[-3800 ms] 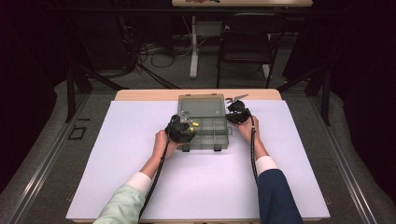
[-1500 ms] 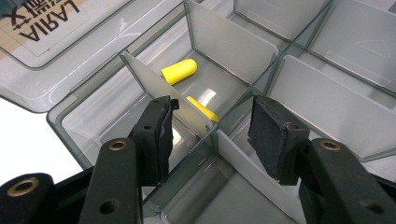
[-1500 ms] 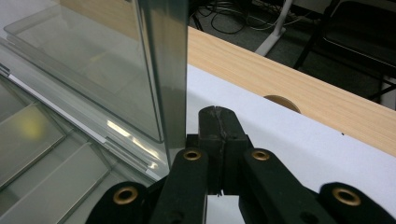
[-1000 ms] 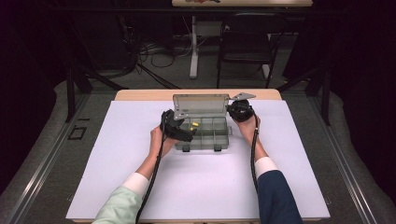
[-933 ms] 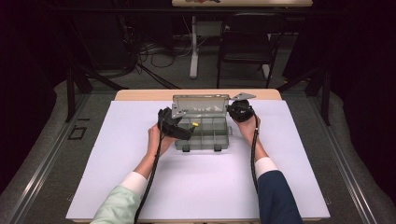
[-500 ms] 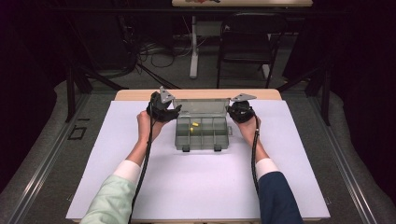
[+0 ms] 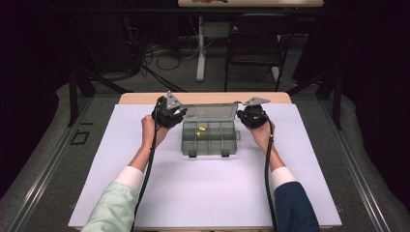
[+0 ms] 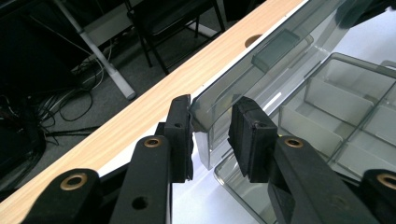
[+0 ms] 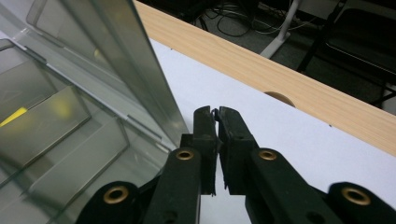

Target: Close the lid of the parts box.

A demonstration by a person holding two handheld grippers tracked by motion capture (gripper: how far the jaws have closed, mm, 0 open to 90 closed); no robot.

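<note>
A clear grey compartment box [image 7: 208, 144] sits at the middle of the white mat, its lid [image 7: 211, 112] standing up at the back. A small yellow piece [image 7: 202, 128] lies in one compartment. My left gripper [image 7: 168, 114] is at the lid's back left corner. In the left gripper view its jaws [image 8: 212, 100] have just been closing, and the lid corner [image 8: 198, 112] sits between them against one pad [image 8: 180, 135], with a gap to the other. My right gripper [image 7: 254, 116] [image 9: 215, 112] is beside the lid's right edge [image 9: 140, 70]. Its jaws have just been opening to a thin slit, with nothing between them.
The white mat [image 7: 203, 193] covers a wooden table whose far edge [image 7: 140, 98] runs just behind the box, with a round hole [image 9: 280, 98] in it. Beyond stand a chair [image 7: 256, 43], table legs and cables on the floor.
The left hand has moved from the box's left side up and back to the lid's far left corner. The lid has swung from tilted to upright. The right hand has stayed put.
</note>
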